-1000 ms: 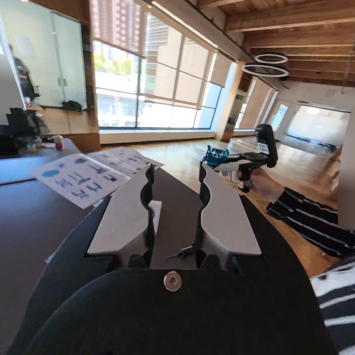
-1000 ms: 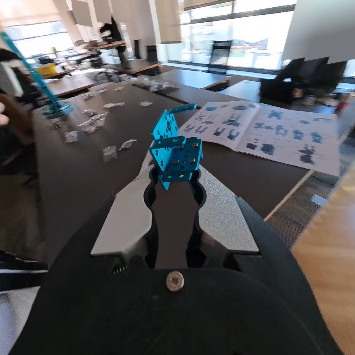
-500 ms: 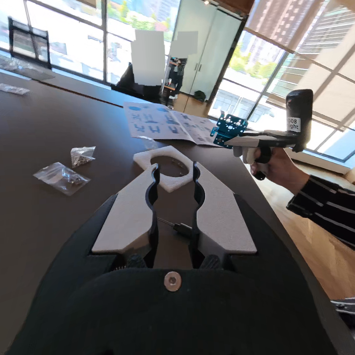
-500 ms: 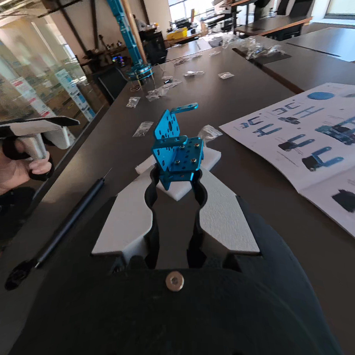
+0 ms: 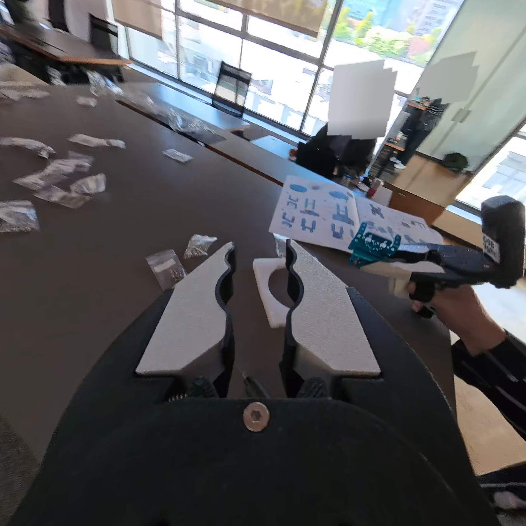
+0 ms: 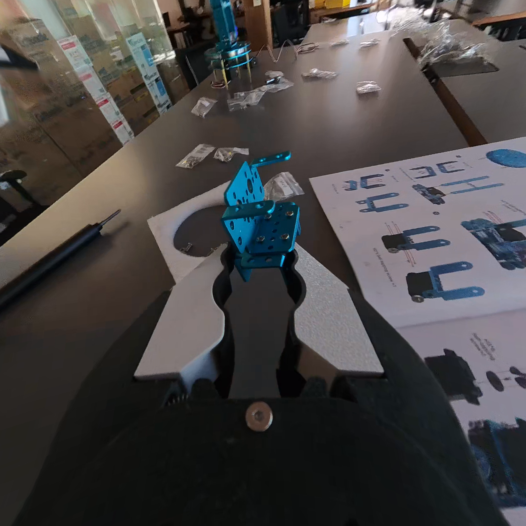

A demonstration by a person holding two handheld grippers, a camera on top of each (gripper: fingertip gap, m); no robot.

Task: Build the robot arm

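Observation:
My right gripper [image 6: 259, 256] is shut on a blue perforated metal bracket assembly [image 6: 262, 227] and holds it upright above the dark table [image 6: 327, 128]. Just beyond it lies a white foam piece with a round hole [image 6: 168, 233]; small screws [image 6: 186, 247] lie in the hole. My left gripper [image 5: 260, 247] is open and empty, low over the table, with the foam piece [image 5: 271, 310] right ahead of its fingers. A black screwdriver's tip [image 5: 253, 384] shows on the table between the finger bases; it also lies left in the right wrist view [image 6: 57, 256]. The right gripper with the bracket [image 5: 373, 247] shows to the right.
An open instruction booklet [image 6: 427, 242] lies right of the foam, and also shows in the left wrist view [image 5: 327, 216]. Small clear bags of hardware [image 5: 168, 267] [image 6: 199, 156] are scattered on the table. A blue tower on a round base [image 6: 227, 42] stands at the far end. The table's edge runs along the right [image 5: 444, 327]. The tips of one gripper are about 25 cm away from the tips of the other. The foam piece [image 5: 271, 310] is about 15 cm from both grippers' fingertips. The right camera catches it too, in the right wrist view [image 6: 164, 218].
Both views have swung across the room toward the table. The right gripper has carried the bracket closer over the foam and booklet. The left gripper has stayed open above the screwdriver.

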